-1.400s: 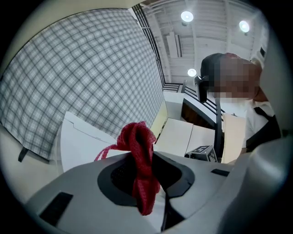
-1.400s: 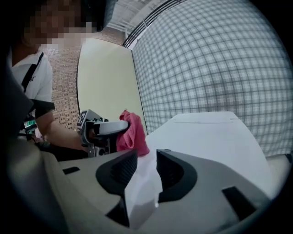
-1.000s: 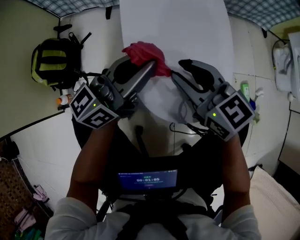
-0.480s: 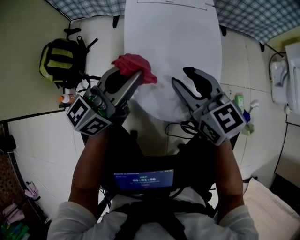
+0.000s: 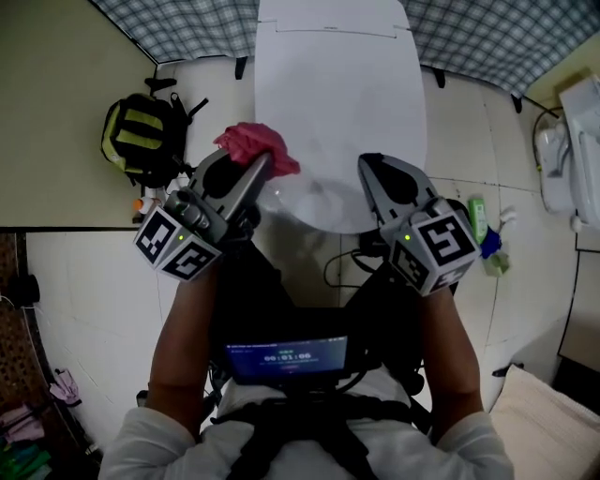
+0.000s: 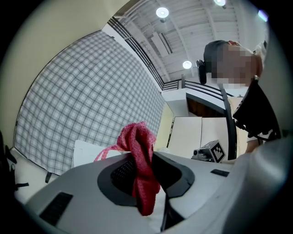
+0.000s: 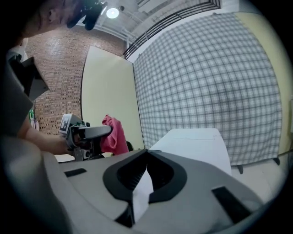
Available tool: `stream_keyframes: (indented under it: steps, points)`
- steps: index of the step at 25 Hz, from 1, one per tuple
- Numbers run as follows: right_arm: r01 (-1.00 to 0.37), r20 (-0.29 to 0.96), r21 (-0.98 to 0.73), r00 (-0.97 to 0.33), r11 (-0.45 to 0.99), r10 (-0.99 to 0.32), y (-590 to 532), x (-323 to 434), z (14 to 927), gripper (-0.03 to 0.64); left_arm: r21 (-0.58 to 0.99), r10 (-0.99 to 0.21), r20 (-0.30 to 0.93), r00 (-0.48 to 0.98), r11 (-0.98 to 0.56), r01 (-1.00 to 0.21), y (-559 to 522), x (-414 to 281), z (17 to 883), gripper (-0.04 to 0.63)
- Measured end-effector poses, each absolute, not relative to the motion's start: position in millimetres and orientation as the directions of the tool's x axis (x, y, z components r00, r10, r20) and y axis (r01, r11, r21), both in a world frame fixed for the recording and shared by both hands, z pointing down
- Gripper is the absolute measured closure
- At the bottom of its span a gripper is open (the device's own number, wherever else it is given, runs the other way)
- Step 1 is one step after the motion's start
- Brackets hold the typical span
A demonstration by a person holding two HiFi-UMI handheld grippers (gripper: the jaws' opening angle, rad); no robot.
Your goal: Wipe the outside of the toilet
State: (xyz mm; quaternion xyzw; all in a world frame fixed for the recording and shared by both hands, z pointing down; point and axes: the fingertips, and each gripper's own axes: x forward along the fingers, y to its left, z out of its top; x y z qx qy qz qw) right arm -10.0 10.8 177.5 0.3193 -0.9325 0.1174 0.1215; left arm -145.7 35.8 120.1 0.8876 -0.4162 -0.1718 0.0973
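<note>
The white toilet [image 5: 337, 112], lid down, stands ahead of the person against a checked wall [image 5: 178, 28]; in the head view its rounded front edge lies between the two grippers, and both gripper views show it pale beyond the jaws [image 6: 87, 153] [image 7: 192, 141]. A black and yellow backpack [image 5: 141, 141] sits on the tiled floor to the toilet's left, well apart from it. The left gripper [image 5: 246, 167] is at the left front edge of the lid; its jaws are clamped on a red cloth [image 5: 251, 148], which bunches out past the tips and overlaps the lid's edge in the head view; whether the cloth touches the toilet cannot be told. In the left gripper view [image 6: 139, 153] the cloth [image 6: 137, 141] is pinched between the two pads, with one end rising above them and the other hanging below. The right gripper [image 5: 367, 167] is over the right front edge of the lid; its jaws have just been closing and now meet at the tips [image 7: 146, 151] with nothing between them, only the toilet's white showing through the gap lower down.
</note>
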Motion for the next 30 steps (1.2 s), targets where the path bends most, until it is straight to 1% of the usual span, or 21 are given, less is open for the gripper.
stream_keyframes:
  steps: [6,11,15,20,25,30]
  points:
    - [-0.654,0.318,-0.127,-0.739,0.745,-0.594,28,-5,161,0.611,0.243,-0.797,-0.201,0.57,-0.604,-0.759,62,-153,102,0.502]
    - [-0.683,0.307,-0.167,-0.721,0.711,-0.621,56,16,163,0.611,0.268,-0.797,-0.196,0.571,-0.604,-0.751,82,-146,103,0.502]
    - [-0.692,0.289,-0.17,-0.716,0.702,-0.636,72,27,161,0.612,0.294,-0.79,-0.13,0.599,-0.608,-0.738,94,-132,112,0.502]
    - [-0.661,0.286,-0.172,-0.743,0.731,-0.605,81,25,163,0.612,0.239,-0.735,-0.007,0.678,-0.66,-0.713,123,-113,128,0.502]
    - [-0.625,0.289,-0.215,-0.775,0.751,-0.562,87,16,173,0.612,0.299,-0.756,-0.033,0.654,-0.632,-0.715,127,-120,142,0.502]
    - [-0.614,0.292,-0.165,-0.778,0.772,-0.557,87,9,174,0.612,0.308,-0.691,-0.017,0.723,-0.692,-0.653,131,-104,146,0.502]
